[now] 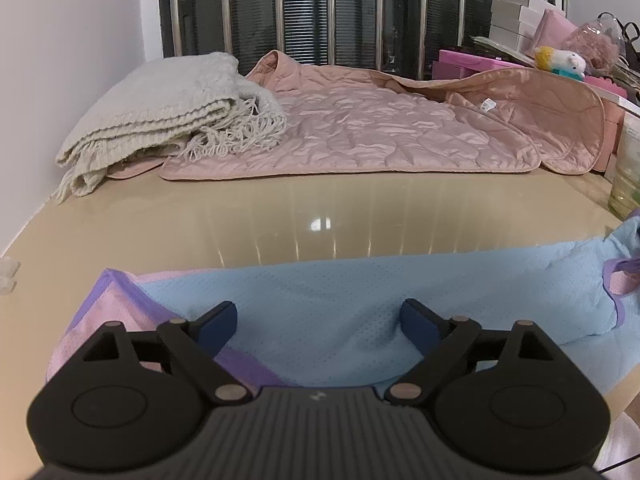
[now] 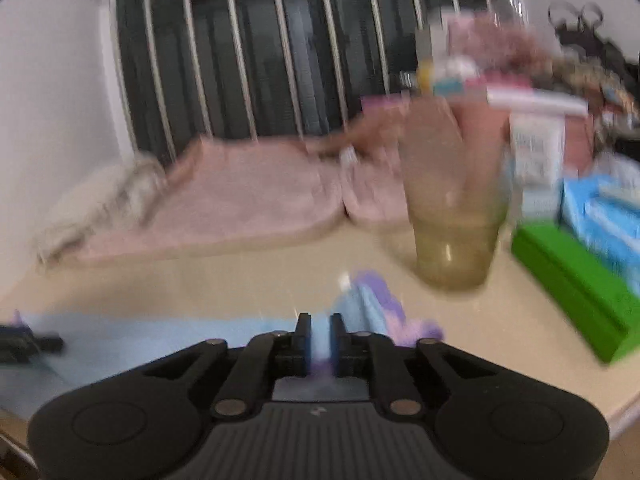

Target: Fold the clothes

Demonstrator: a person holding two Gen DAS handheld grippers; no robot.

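A light blue mesh garment (image 1: 360, 296) with pink and purple trim lies along the front of the beige table (image 1: 280, 212). My left gripper (image 1: 318, 320) is open, its fingers spread just above the blue cloth near the pink-purple corner (image 1: 116, 304). My right gripper (image 2: 320, 336) is shut on the garment (image 2: 376, 312) at its purple-edged end, with blue cloth between the pads. The right wrist view is motion-blurred. The left gripper (image 2: 28, 344) shows at the left edge there.
A folded cream knit blanket (image 1: 160, 112) and a pink quilted garment (image 1: 380, 128) lie at the back. A yellowish glass (image 2: 456, 220), a green box (image 2: 576, 280), blue packs and stacked boxes crowd the right side. A barred window stands behind.
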